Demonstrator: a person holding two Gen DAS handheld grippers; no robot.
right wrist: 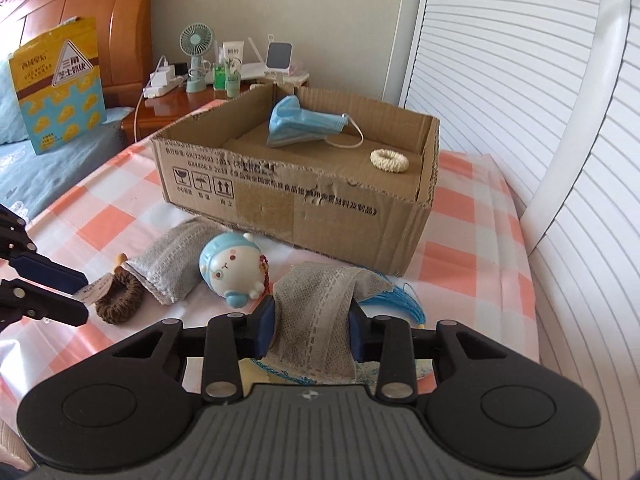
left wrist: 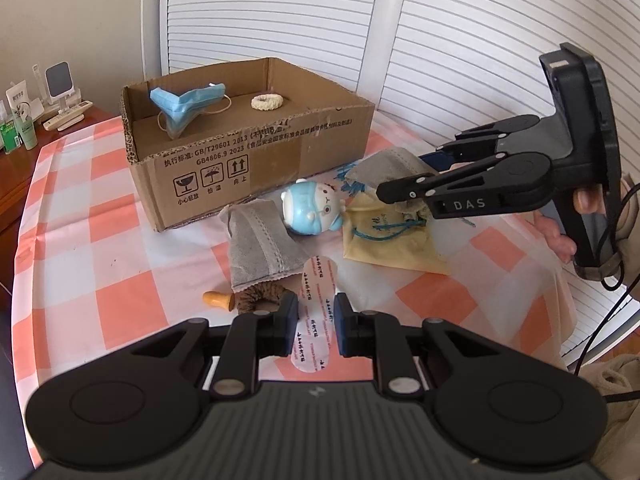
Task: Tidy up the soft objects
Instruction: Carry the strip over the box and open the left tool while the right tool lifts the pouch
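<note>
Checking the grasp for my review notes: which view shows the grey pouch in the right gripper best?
The right wrist view: the grey pouch fills the space between the pads. The left wrist view shows it partly hidden behind the right gripper.

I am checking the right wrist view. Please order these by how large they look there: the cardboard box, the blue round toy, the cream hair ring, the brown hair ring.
1. cardboard box
2. blue round toy
3. brown hair ring
4. cream hair ring

The rings may be alike; the brown one is nearer the camera.

Checked cloth (left wrist: 120, 200) (box (left wrist: 256, 160), pouches, toy (left wrist: 310, 210))
</note>
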